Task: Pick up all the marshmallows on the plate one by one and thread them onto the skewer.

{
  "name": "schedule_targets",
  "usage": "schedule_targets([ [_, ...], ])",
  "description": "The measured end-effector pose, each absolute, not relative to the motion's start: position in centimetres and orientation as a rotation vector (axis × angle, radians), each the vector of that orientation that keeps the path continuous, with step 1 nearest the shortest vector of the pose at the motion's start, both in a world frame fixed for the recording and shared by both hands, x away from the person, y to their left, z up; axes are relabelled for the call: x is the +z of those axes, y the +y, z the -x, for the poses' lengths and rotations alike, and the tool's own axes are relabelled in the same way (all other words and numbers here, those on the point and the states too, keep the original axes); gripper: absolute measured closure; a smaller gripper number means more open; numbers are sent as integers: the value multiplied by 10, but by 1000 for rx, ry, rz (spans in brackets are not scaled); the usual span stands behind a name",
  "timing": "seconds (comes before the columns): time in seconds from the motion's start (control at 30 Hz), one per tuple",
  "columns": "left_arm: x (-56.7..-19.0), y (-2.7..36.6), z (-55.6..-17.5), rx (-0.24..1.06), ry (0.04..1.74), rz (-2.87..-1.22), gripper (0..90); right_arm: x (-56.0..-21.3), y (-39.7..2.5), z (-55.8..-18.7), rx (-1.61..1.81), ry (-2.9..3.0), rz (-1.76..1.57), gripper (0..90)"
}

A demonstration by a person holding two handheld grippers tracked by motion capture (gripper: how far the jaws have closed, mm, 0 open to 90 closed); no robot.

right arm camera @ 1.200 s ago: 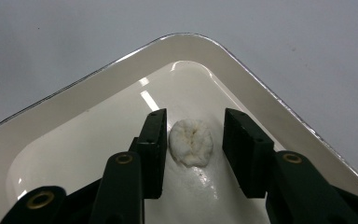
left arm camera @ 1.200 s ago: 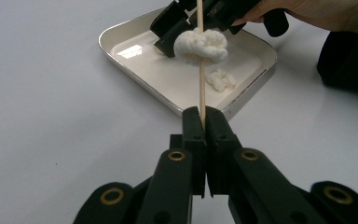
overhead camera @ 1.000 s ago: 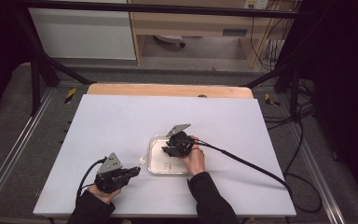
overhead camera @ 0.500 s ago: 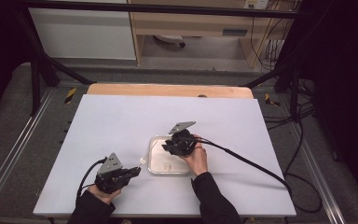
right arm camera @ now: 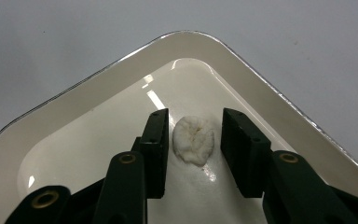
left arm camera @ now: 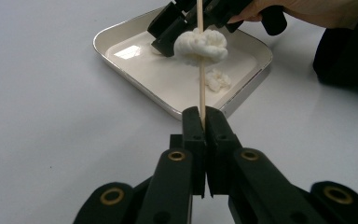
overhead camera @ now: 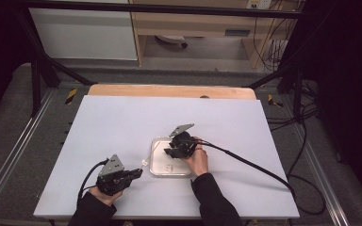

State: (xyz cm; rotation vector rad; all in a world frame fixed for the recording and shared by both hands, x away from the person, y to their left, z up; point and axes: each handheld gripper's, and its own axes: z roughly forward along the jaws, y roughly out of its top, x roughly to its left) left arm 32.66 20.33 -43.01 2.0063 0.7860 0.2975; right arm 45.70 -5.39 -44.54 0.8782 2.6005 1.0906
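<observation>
Fingers of the right gripper [right arm camera: 193, 140] stand spread around a white lump [right arm camera: 194, 140] in the tray [overhead camera: 158, 170], near the desk's middle. Close gently, centred, so it doesn't squash. The left gripper [left arm camera: 203, 122] pinches a skewer [left arm camera: 200, 88] already carrying another piece [left arm camera: 200, 45].

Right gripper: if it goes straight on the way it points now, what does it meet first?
Probably the white lump, which lies between the open jaws of the right gripper. Just past it is the tray floor, then its far rim. Depth is hard to judge.
</observation>
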Motion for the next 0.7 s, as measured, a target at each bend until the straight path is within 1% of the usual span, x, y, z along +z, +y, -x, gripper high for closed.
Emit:
schedule_targets([
  [0.1,-430,203,-326,298,784,-2007,880,-446,-53,-456,1088,2591,-863,677],
  [0.3,-430,203,-326,298,785,-2006,880,-447,-52,-454,1097,2563,-856,730],
  [0.7,-430,203,-326,298,783,-2010,880,-434,-56,-452,1165,2538,-861,757],
])
